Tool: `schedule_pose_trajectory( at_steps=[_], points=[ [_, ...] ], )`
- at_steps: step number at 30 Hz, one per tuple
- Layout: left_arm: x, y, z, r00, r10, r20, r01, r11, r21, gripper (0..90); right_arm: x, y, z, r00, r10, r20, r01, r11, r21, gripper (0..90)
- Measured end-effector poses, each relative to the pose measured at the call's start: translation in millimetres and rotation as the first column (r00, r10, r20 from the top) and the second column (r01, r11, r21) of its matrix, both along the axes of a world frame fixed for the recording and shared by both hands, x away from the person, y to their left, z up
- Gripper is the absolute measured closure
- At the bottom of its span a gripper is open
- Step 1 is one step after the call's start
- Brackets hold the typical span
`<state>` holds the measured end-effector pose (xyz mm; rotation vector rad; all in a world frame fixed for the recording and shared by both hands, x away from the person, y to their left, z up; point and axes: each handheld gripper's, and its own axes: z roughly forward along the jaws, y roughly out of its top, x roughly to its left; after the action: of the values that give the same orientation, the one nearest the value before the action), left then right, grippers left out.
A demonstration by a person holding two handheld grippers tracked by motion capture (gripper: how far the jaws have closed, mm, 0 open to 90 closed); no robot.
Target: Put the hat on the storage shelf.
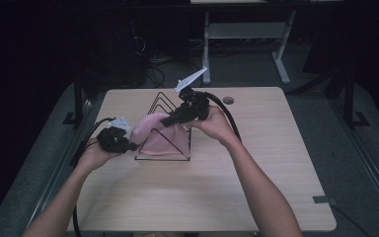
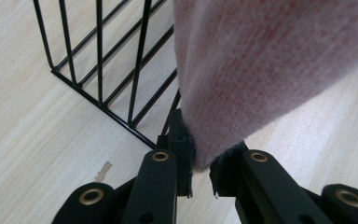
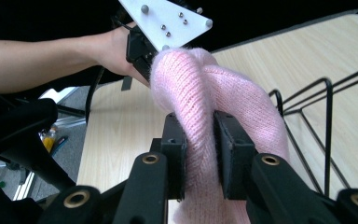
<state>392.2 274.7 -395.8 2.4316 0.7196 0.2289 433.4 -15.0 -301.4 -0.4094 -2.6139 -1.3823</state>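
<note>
Pink knit cloth [image 1: 158, 136], soft, light and likely to stretch, is draping over the black wire rack [image 1: 170, 101] on the surface [image 1: 217, 187], the right gripper [image 3: 199, 144] pinching a fold, the left gripper [image 2: 200, 175] nipping its edge.

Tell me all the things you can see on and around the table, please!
Knitted cloth: one, pink, draped over the wire rack, pinched by both tools.
Wire rack: one, black, standing on the table's middle, towards the far edge.
Table: one, light wood, under everything.
Round hole: one, grey, far right part of the tabletop.
White desk frame: one, on the floor behind the table.
Left tool: one, black, gripping the cloth's lower edge.
Right tool: one, black, clamped on the cloth's upper fold.
Forearms: two, bare, coming from the bottom.
</note>
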Motion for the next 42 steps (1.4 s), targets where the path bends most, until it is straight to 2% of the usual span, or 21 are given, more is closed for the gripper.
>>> schedule_pose_trajectory(
  at_steps=[3, 8, 10, 11, 13, 15, 18, 19, 24, 29, 33, 36, 39, 40, 42],
  points=[
    [-0.2, 0.3, -5.8, 0.9999, 0.004, -0.015, -0.004, 1.0000, -0.004, 80.1, 0.6, 0.7, -4.2, 1.0000, 0.006, -0.004, -0.006, 1.0000, -0.004, 74.2],
    [-0.2, 2.7, -8.6, 0.9998, 0.005, -0.019, -0.005, 1.0000, 0.003, 79.3, 0.9, 3.9, -8.5, 0.9999, 0.011, -0.009, -0.011, 0.9997, -0.022, 74.3],
    [-0.6, 2.9, -8.7, 0.9998, 0.003, -0.019, -0.003, 1.0000, 0.001, 75.1, 0.6, 5.6, -9.4, 0.9999, 0.008, -0.014, -0.008, 0.9996, -0.025, 74.6],
    [-1.0, 2.9, -8.3, 0.9998, 0.001, -0.019, 0.000, 1.0000, 0.001, 75.1, 0.6, 5.6, -9.4, 0.9999, 0.008, -0.014, -0.008, 0.9996, -0.025, 74.6],
    [-1.7, 4.2, -6.7, 0.9999, 0.002, -0.012, -0.002, 1.0000, -0.006, 69.1, 0.9, 6.3, -10.7, 0.9998, 0.011, -0.019, -0.011, 0.9995, -0.029, 74.8],
    [-2.5, 5.8, -3.9, 1.0000, 0.003, -0.008, -0.004, 0.9996, -0.029, 66.4, 1.4, 6.4, -11.2, 0.9998, 0.013, -0.014, -0.013, 0.9995, -0.030, 74.9],
    [-3.8, 6.2, 1.3, 0.9999, -0.005, 0.009, 0.006, 0.9995, -0.032, 65.3, 1.1, 6.9, -11.1, 0.9998, 0.009, -0.019, -0.009, 0.9994, -0.033, 74.9],
    [-4.3, 5.6, 5.4, 0.9996, -0.017, 0.023, 0.017, 0.9994, -0.029, 67.3, 1.4, 7.2, -11.3, 0.9998, 0.011, -0.015, -0.011, 0.9995, -0.031, 74.9],
    [-5.2, 4.0, 9.6, 0.9987, -0.039, 0.031, 0.040, 0.9990, -0.018, 81.1, 1.0, 6.7, -11.4, 0.9998, 0.007, -0.016, -0.008, 0.9995, -0.032, 73.1],
    [-3.6, 6.1, 8.0, 0.9996, -0.027, 0.006, 0.028, 0.9994, -0.019, 83.1, 0.4, 3.2, -10.2, 1.0000, -0.001, -0.005, 0.001, 0.9997, -0.026, 65.5],
    [-1.6, 6.9, 4.9, 0.9997, -0.021, -0.014, 0.021, 0.9998, -0.005, 83.1, -1.3, 0.4, -8.6, 0.9999, -0.007, -0.008, 0.007, 0.9998, -0.018, 65.2],
    [-0.3, 6.4, 1.5, 0.9994, -0.019, -0.027, 0.020, 0.9997, 0.016, 83.2, -2.1, 0.8, -6.3, 1.0000, 0.002, 0.006, -0.002, 0.9999, 0.012, 71.7],
    [0.9, 6.8, 0.4, 0.9992, -0.022, -0.032, 0.023, 0.9996, 0.016, 83.1, -2.7, 5.1, -5.3, 0.9997, 0.009, 0.024, -0.009, 1.0000, -0.003, 77.5],
    [1.0, 6.6, -0.1, 0.9991, -0.023, -0.035, 0.023, 0.9996, 0.018, 83.0, -2.6, 7.2, -5.7, 0.9998, 0.007, 0.016, -0.007, 0.9999, -0.008, 79.0],
    [1.8, 5.8, -2.8, 0.9988, -0.025, -0.042, 0.027, 0.9988, 0.041, 82.9, -2.2, 9.3, -6.5, 0.9998, 0.002, 0.021, -0.002, 0.9999, -0.017, 80.7]
  ],
)
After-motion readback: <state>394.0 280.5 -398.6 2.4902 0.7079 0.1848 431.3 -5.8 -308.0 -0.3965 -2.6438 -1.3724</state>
